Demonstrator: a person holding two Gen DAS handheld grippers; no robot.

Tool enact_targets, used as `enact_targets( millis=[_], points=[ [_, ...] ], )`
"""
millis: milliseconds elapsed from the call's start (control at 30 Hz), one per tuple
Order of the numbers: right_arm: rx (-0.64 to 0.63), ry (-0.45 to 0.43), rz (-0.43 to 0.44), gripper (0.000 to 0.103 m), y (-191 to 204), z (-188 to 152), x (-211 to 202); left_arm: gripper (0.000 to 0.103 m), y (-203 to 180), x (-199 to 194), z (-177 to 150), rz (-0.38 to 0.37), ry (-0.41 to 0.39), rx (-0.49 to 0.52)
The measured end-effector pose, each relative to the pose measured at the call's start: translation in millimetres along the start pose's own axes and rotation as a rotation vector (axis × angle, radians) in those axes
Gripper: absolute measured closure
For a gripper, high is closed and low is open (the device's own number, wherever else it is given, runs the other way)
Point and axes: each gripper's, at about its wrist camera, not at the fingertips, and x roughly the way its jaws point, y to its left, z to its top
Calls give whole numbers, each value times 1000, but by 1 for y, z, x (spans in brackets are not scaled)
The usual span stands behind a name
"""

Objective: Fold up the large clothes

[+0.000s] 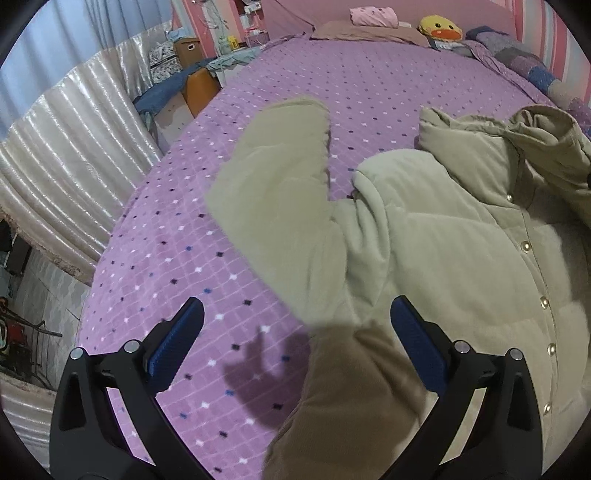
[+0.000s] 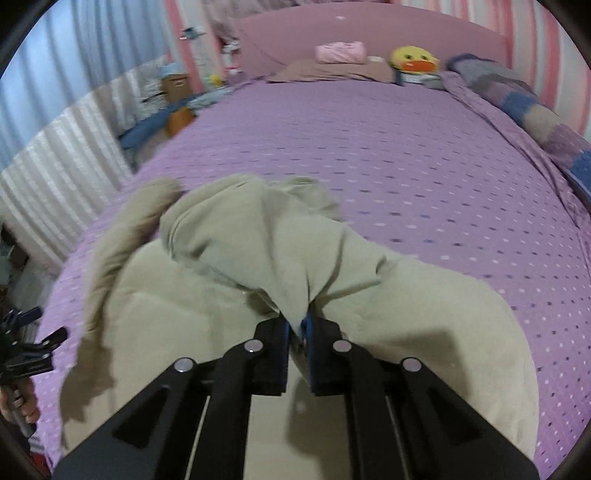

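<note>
Purple bedspread [image 1: 280, 92] serves as folding surface under the jacket [image 1: 461, 258]. Right gripper [image 2: 295, 326] pinches a raised fold, probably the right sleeve, to carry it inward; left gripper [image 1: 295, 325] hangs spread, empty, over the other sleeve [image 1: 273, 192].

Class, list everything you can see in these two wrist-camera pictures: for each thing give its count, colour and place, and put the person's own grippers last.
Padded jacket: one, pale beige with snap buttons, spread on the near part of the bed; a sleeve reaches up and left.
Bedspread: one, purple with small diamond dots, covering the bed.
Duck plush: one, yellow with orange bill, at the headboard.
Folded pink cloth: one, pink, on the brownish pillow at the head of the bed.
Patchwork blanket: one, blue, grey and purple, rolled along the bed's right edge.
Curtains: pale blue and white, left of the bed.
Cardboard box: one, brown, beyond the bed's left side.
Left gripper: one, black with blue pads, open above the jacket's edge.
Right gripper: one, black, shut on a jacket fold.
</note>
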Motion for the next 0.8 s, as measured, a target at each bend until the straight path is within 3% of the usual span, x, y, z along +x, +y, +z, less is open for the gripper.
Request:
enact_targets(
  millis=[167,233,300,333,367,400,433,667,800],
  points=[
    [-77,64,47,96,71,-22,17,3,26,-25,-9,24,-17,-36],
    [-149,111,-8,96,93,-33,34,3,34,-31,-12,32,-16,-44],
    [-160,170,-43,87,97,-40,47,3,39,-37,-16,44,-6,-44],
    [-138,207,-41,84,94,-43,51,3,40,-39,-17,47,-3,-42],
    [-125,218,-38,71,86,-44,50,3,40,-40,-17,45,0,-39],
    [-111,223,-38,50,82,-45,46,3,40,-41,-17,42,3,-33],
    [-105,215,-40,44,77,-44,39,3,37,-42,-17,42,5,-26],
    [-99,152,-156,42,22,-38,-12,3,2,-44,4,3,0,13],
    [-9,131,-219,39,-35,-33,-34,3,-36,-50,24,-50,-13,54]
  ],
)
